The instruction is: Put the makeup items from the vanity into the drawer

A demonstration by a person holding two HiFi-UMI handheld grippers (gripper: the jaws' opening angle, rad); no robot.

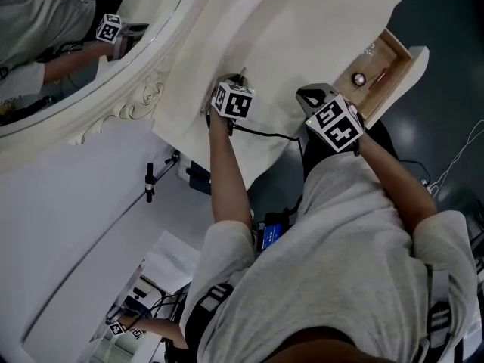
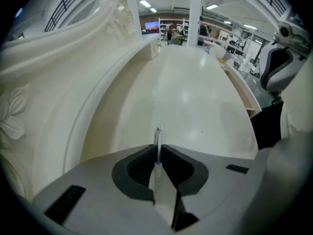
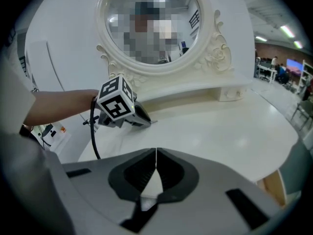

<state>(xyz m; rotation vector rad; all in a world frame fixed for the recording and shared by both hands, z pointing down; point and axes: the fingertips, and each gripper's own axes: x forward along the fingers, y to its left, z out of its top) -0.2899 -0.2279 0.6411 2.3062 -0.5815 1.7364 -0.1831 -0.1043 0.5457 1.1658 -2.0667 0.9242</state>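
My left gripper (image 2: 158,150) is shut on a thin silvery stick-like makeup item (image 2: 158,137) whose tip pokes out past the jaws, low over the white vanity top (image 2: 195,97). The head view shows that gripper (image 1: 240,77) near the mirror's base. In the right gripper view it (image 3: 150,123) is beside the mirror frame. My right gripper (image 3: 156,153) is shut with nothing in it, over the vanity's front edge (image 1: 304,91). The wooden drawer (image 1: 401,54) stands open at the right, with a small round item (image 1: 358,79) and a reddish stick (image 1: 379,75) inside.
An oval mirror (image 3: 149,26) in a carved white frame (image 1: 140,100) rises behind the vanity top. A small white box (image 3: 230,94) sits at the back of the top. A black cable (image 1: 265,134) trails from the left gripper. A chair (image 2: 276,67) stands right of the vanity.
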